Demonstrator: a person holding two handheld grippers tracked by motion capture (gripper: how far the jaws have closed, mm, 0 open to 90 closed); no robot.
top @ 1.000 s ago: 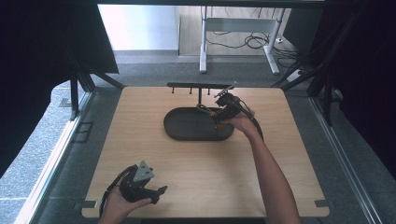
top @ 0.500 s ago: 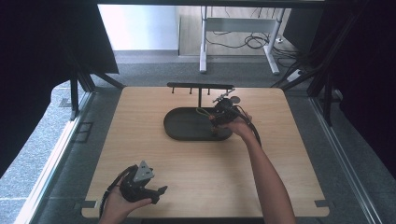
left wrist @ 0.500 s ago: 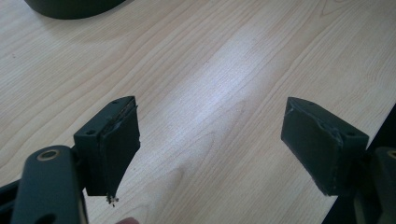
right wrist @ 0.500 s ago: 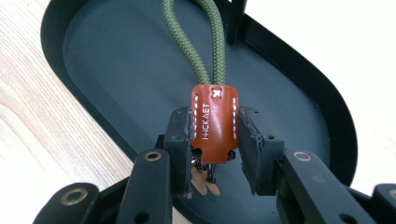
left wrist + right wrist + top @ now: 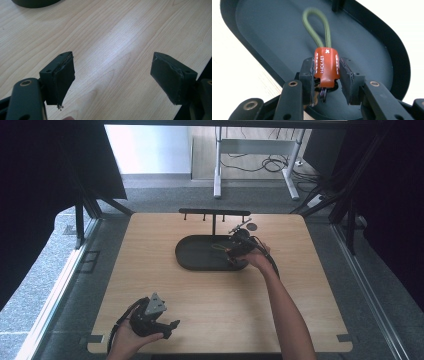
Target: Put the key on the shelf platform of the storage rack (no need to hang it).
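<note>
While the right gripper [image 5: 327, 75] pinches an orange key tag [image 5: 326, 67] over the dark oval tray [image 5: 372, 42], its green loop [image 5: 315, 27] points ahead. Left gripper [image 5: 112, 77]: jaws spread wide above the wooden table [image 5: 120, 37], holding nothing.

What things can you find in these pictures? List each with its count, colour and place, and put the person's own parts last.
Key fob: one, orange tab with green cord loop, between the right gripper's jaws above the tray.
Tray: one, black, oval, on the table's far half.
Hook rack: one, black, upright behind the tray.
Table: one, light wood, centre.
Right gripper: one, black, shut on the key fob, over the tray's right end.
Left gripper: one, black, jaws open, at the table's near left edge.
Forearms: two, coming in from the bottom.
</note>
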